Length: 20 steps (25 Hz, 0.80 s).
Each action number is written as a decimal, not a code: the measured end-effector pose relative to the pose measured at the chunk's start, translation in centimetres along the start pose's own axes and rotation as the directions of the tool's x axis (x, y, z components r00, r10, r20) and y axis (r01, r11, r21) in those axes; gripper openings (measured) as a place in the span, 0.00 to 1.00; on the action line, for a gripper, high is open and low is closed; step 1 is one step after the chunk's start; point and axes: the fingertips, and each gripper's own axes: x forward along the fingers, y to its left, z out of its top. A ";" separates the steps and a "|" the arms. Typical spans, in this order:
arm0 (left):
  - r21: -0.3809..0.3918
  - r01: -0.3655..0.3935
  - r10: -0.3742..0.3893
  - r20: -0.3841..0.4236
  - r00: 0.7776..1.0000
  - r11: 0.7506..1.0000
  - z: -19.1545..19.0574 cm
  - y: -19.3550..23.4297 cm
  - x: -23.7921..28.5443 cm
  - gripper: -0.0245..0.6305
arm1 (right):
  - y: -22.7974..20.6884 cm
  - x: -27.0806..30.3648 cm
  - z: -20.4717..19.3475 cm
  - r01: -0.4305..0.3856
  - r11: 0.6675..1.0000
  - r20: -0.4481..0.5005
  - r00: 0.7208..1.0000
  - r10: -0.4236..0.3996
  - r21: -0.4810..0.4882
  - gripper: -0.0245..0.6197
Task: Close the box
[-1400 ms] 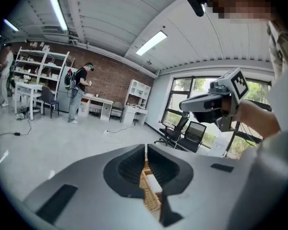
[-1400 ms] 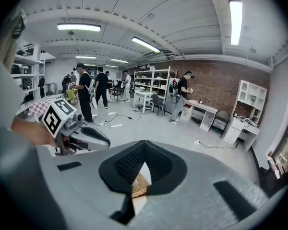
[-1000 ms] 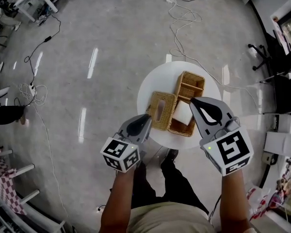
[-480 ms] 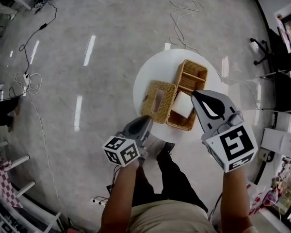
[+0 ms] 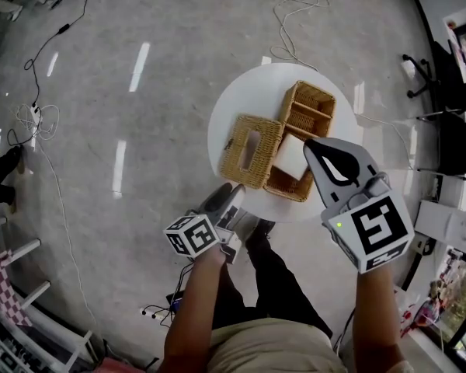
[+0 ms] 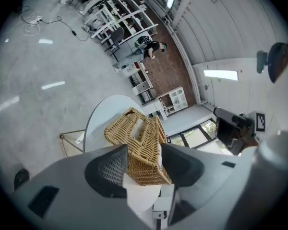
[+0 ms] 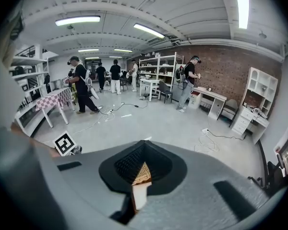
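Observation:
A wicker box (image 5: 304, 123) lies open on a round white table (image 5: 233, 103). Its slotted lid (image 5: 251, 150) is folded out to the left, and a white pack (image 5: 293, 155) sits in the near compartment. My left gripper (image 5: 231, 191) hangs at the table's near left edge, short of the lid. Its jaws have just been opening; the left gripper (image 6: 143, 150) is open, and the wicker lid (image 6: 137, 128) shows beyond the gap, untouched. My right gripper (image 5: 309, 143) hovers over the box's near right side. In its own view the right gripper (image 7: 144, 143) has its tips together.
Cables (image 5: 295, 6) trail across the grey floor beyond the table. Office chairs (image 5: 450, 76) stand at the right. My shoes (image 5: 256, 230) are under the table's near edge. Several people, shelves and desks stand far off in the gripper views.
My left gripper has sunk toward the table's near edge, rolled, and opened its jaws. The right gripper has dropped slightly over the box.

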 end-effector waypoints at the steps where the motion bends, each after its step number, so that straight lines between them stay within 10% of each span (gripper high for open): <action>1: -0.024 -0.001 0.001 0.005 1.000 1.000 -0.2 0.4 0.1 0.34 | 0.0 0.1 -0.2 -0.001 1.000 -0.003 1.000 0.001 0.000 0.03; 11: -0.241 0.045 -0.038 0.032 0.999 0.970 -2.5 2.1 2.5 0.38 | -0.2 0.8 -2.2 0.009 1.000 -0.024 1.000 -0.009 -0.024 0.03; 20: -0.222 0.040 -0.027 0.064 0.998 0.974 -1.8 2.4 3.5 0.35 | -0.1 0.4 -4.7 0.003 1.000 -0.049 0.999 -0.002 0.019 0.03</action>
